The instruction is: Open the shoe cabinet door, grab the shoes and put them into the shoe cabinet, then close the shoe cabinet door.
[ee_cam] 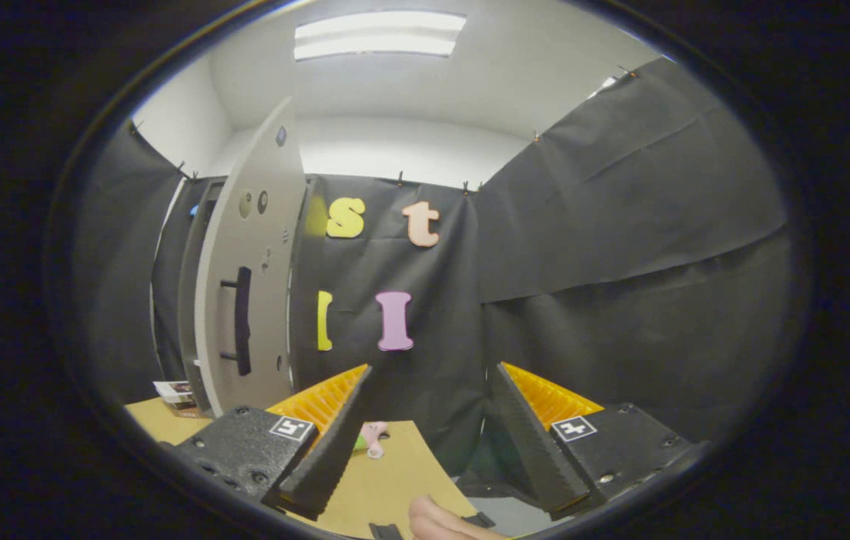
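My gripper is open, with nothing between its fingers. Ahead and to the left stands the shoe cabinet, dark inside, with its grey door swung open towards me. A black bar handle is on the door's face. A small pink and green thing, perhaps a shoe, lies on the wooden table just past my left finger, partly hidden by it.
A booklet or card lies on the table at the cabinet's foot. A person's fingertip shows at the table's near edge. The table ends to the right, where black cloth hangs as the booth's wall.
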Available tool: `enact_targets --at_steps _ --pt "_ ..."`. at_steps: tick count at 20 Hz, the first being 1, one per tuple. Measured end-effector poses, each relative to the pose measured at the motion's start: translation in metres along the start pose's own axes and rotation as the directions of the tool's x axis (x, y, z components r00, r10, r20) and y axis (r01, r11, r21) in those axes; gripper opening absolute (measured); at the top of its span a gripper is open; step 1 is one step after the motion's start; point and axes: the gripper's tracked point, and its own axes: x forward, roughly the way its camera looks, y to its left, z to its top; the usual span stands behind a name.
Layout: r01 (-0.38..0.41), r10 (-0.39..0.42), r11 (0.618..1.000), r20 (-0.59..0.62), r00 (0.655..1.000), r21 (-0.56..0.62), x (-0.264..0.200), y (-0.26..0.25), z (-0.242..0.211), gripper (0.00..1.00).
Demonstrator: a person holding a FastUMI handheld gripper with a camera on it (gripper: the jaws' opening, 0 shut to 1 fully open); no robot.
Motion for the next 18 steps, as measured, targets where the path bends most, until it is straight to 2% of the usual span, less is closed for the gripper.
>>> enact_targets --at_steps 3,7,11,15,18 --pt "-0.070 0.070 0.997 -0.009 0.998 0.019 0.027 0.006 -0.012 1.00" --pt "-0.125 0.130 0.990 -0.079 0.988 0.071 0.079 0.017 -0.040 1.00" --pt "-0.115 0.119 0.993 -0.165 0.979 0.034 0.118 0.033 -0.070 1.00" --pt "-0.174 0.175 0.984 -0.210 0.962 0.024 0.130 0.073 -0.086 1.00" --pt "-0.259 0.266 0.964 -0.191 0.945 0.062 0.117 0.108 -0.078 1.00"
